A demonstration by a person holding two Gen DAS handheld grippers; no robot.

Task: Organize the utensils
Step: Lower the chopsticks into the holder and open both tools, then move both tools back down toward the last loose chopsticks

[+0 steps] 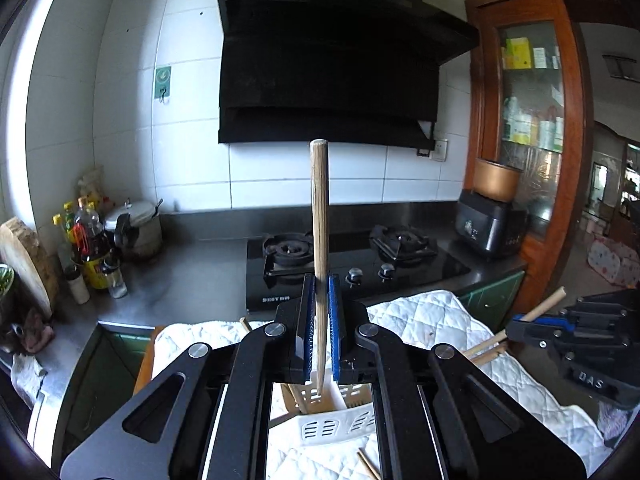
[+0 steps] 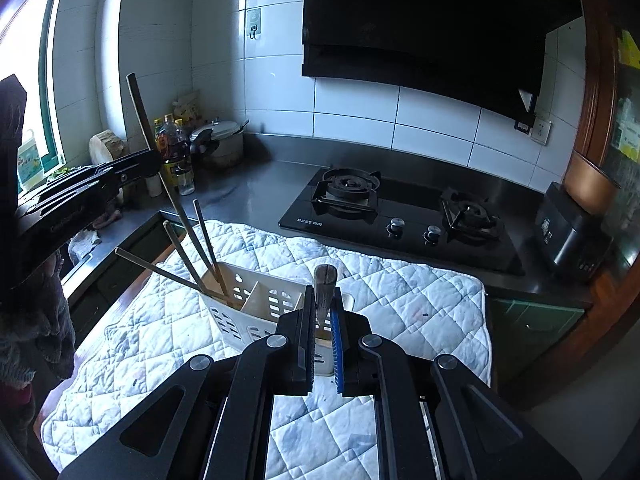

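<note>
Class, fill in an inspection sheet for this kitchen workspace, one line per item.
Surface: white quilted cloth over the table.
Job's things: white caddy holding chopsticks; more chopsticks loose on the cloth.
Clutter: bottles, pot on the counter.
Grippers: left gripper shut on a chopstick; right gripper shut on a wooden stick.
Cables: nothing seen.
Surroundings: stove, range hood, rice cooker.
</note>
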